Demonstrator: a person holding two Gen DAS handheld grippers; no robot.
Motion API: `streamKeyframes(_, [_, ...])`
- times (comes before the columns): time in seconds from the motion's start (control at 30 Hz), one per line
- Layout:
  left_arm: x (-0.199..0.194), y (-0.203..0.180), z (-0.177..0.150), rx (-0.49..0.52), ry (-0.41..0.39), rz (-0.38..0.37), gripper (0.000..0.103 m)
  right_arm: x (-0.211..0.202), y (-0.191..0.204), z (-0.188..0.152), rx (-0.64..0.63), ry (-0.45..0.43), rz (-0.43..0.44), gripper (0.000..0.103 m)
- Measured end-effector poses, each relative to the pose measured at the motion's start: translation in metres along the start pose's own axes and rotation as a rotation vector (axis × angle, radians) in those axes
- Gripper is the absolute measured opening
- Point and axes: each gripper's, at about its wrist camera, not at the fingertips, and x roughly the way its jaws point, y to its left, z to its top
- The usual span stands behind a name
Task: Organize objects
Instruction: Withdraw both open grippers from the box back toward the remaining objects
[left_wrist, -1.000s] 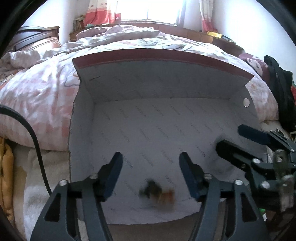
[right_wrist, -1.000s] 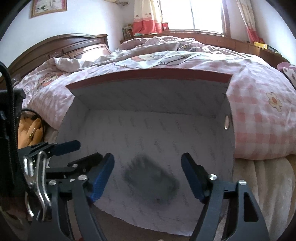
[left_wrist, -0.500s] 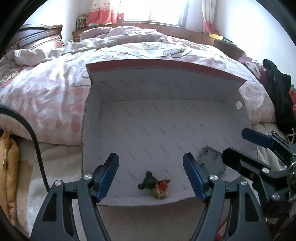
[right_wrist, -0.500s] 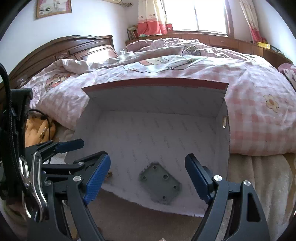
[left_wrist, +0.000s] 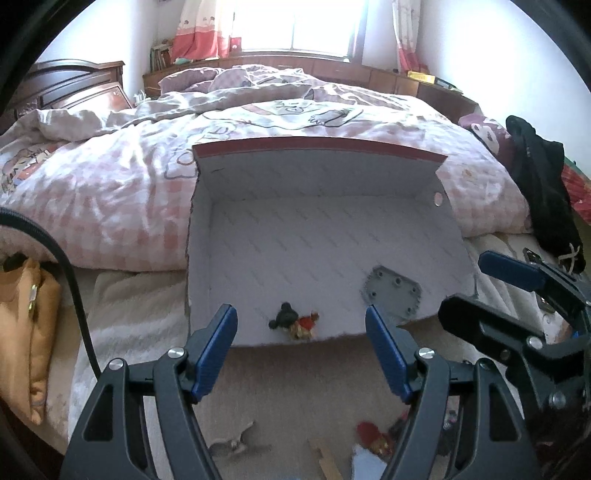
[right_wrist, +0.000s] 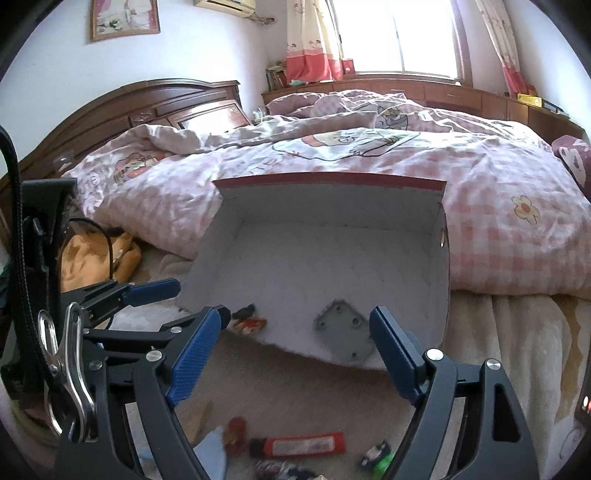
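Observation:
An open white box (left_wrist: 325, 184) (right_wrist: 332, 206) with a red rim lies on the bed. Inside, near its front edge, lie a small black-and-red mouse figure (left_wrist: 293, 325) (right_wrist: 248, 320) and a grey square plate with holes (left_wrist: 393, 291) (right_wrist: 345, 334). My left gripper (left_wrist: 301, 354) hangs open in front of the box, nothing between its blue pads. My right gripper (right_wrist: 295, 354) is open too, empty, just before the box's front edge. Each gripper shows in the other's view: the right gripper (left_wrist: 517, 295) and the left gripper (right_wrist: 147, 306).
Loose items lie on the beige blanket below the grippers: a red tube (right_wrist: 299, 446), a red toy (left_wrist: 373, 439) (right_wrist: 234, 432), a green-and-white toy car (right_wrist: 376, 456). A pink checked duvet (left_wrist: 110, 192) rises behind the box. An orange bag (left_wrist: 26, 325) sits left, black clothing (left_wrist: 543, 192) right.
Both grippers have drawn back and up out of the box, leaving the mouse figure and the grey plate lying inside. More of the blanket and loose items now shows below.

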Motion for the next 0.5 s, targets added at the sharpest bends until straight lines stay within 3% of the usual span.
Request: streamKeyframes(0.5, [-0.044,0.005,-0.047,-0.037,0.001,0.023,0.073,-0.041,0.013,-0.046,0.026,0.016,-0.031,0.085])
